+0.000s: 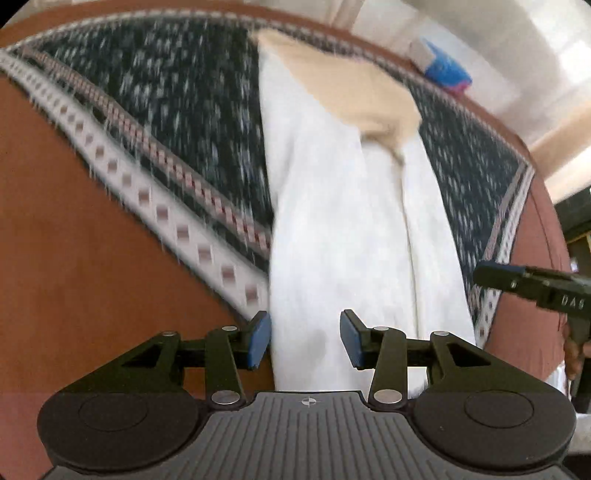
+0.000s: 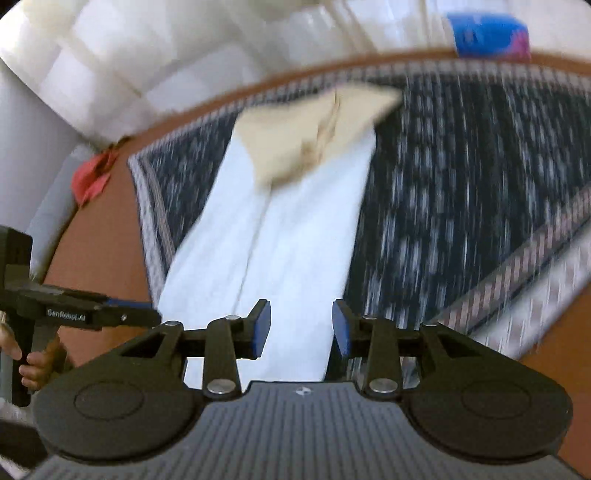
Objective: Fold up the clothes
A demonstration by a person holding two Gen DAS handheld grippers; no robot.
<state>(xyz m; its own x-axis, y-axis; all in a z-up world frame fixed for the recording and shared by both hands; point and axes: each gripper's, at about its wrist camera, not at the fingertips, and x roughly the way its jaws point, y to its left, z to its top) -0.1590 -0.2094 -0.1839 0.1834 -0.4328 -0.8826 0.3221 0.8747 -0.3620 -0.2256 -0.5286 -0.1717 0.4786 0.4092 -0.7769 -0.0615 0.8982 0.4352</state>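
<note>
A long white garment point(image 1: 354, 221) lies folded lengthwise on a dark patterned cloth point(image 1: 177, 110) over a brown surface point(image 1: 74, 258), with a beige piece point(image 1: 351, 92) at its far end. The left gripper point(image 1: 304, 341) hangs above its near end, jaws apart, nothing between them. The right gripper point(image 2: 301, 328) does the same at the other near corner, jaws apart and empty. Only the right view shows something red point(image 2: 92, 177), perhaps crumpled fabric, at the surface's edge; both show a blurred blue box point(image 2: 487, 35) beyond
</note>
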